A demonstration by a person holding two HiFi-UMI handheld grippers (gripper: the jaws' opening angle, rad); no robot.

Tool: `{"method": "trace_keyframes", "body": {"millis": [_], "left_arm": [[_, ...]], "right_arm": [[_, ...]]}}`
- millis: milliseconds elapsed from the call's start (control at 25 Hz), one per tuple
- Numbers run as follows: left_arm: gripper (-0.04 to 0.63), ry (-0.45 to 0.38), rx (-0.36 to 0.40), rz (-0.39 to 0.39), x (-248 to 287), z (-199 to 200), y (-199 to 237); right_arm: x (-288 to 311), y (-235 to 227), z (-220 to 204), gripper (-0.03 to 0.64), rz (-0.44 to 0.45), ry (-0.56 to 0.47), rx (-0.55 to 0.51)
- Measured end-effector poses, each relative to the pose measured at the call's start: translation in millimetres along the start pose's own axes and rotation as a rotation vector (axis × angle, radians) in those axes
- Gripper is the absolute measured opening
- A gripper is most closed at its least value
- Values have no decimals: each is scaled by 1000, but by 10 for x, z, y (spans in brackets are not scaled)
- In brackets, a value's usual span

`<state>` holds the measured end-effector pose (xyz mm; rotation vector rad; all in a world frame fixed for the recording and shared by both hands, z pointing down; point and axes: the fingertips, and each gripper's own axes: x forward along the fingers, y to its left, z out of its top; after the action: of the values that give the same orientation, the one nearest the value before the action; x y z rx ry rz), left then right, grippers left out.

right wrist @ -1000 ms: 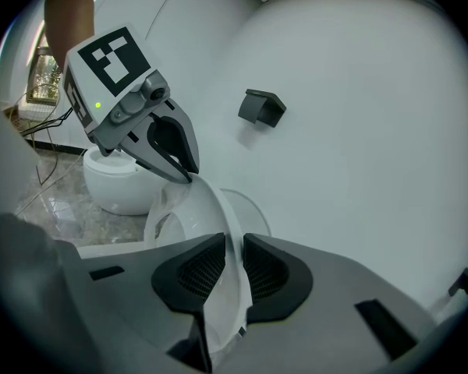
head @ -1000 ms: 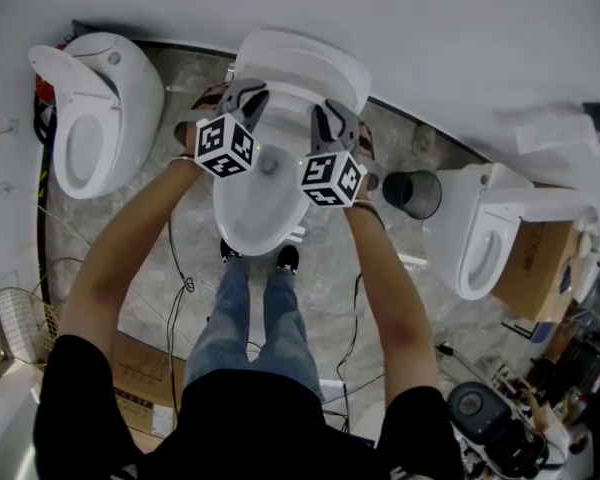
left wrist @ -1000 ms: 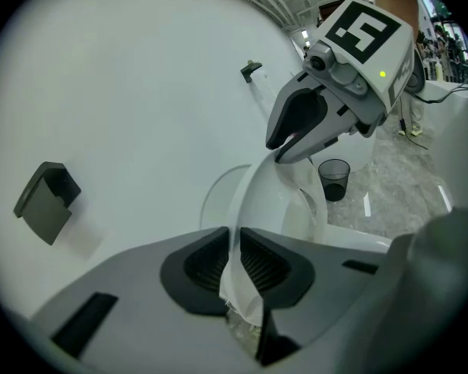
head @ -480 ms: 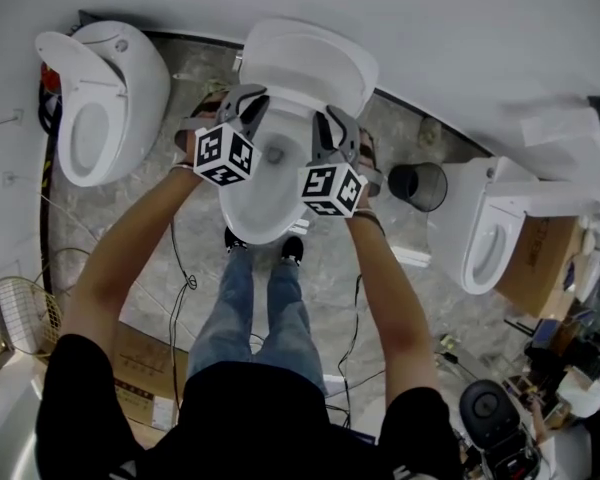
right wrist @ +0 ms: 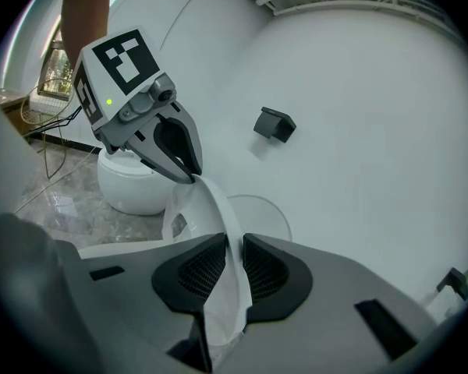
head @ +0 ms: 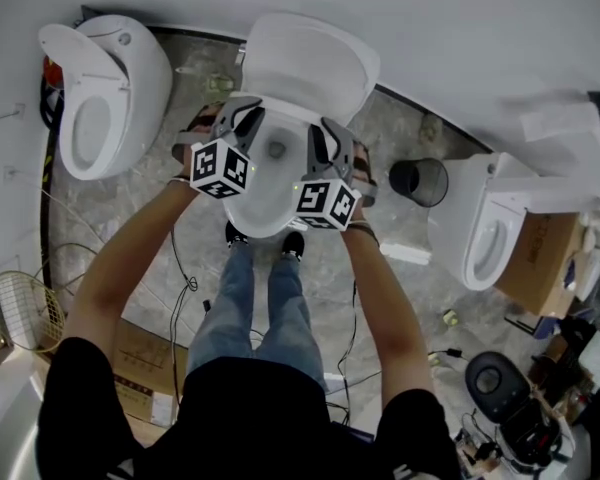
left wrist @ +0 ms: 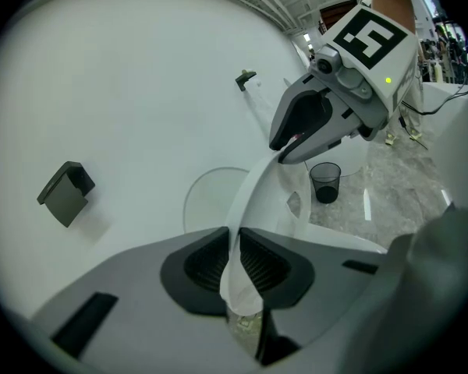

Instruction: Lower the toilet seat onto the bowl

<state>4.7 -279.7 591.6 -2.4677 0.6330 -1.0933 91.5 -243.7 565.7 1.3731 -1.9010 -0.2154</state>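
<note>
The middle toilet's bowl lies below me, its lid standing up against the wall. The thin white seat ring is raised off the bowl and tilted. My left gripper is shut on the ring's left side, the rim pinched between its black pads. My right gripper is shut on the ring's right side, pads pressing it. Each gripper view shows the other gripper at the far end of the ring's arc.
A second toilet stands at the left and a third at the right. A black bin sits on the marble floor between middle and right toilets. Cables run beside the person's feet. Cardboard boxes stand at right.
Both grippers, still pinching the seat, have come a little away from the lid toward the bowl's front. The head view has shifted slightly.
</note>
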Motion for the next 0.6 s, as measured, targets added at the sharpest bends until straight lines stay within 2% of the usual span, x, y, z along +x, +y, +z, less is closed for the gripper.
{"method": "trace_keyframes", "body": {"millis": [600], "left_arm": [[49, 14, -33, -2, -337, -151, -377]], "right_arm": [[-339, 419, -69, 84, 23, -13, -35]]}}
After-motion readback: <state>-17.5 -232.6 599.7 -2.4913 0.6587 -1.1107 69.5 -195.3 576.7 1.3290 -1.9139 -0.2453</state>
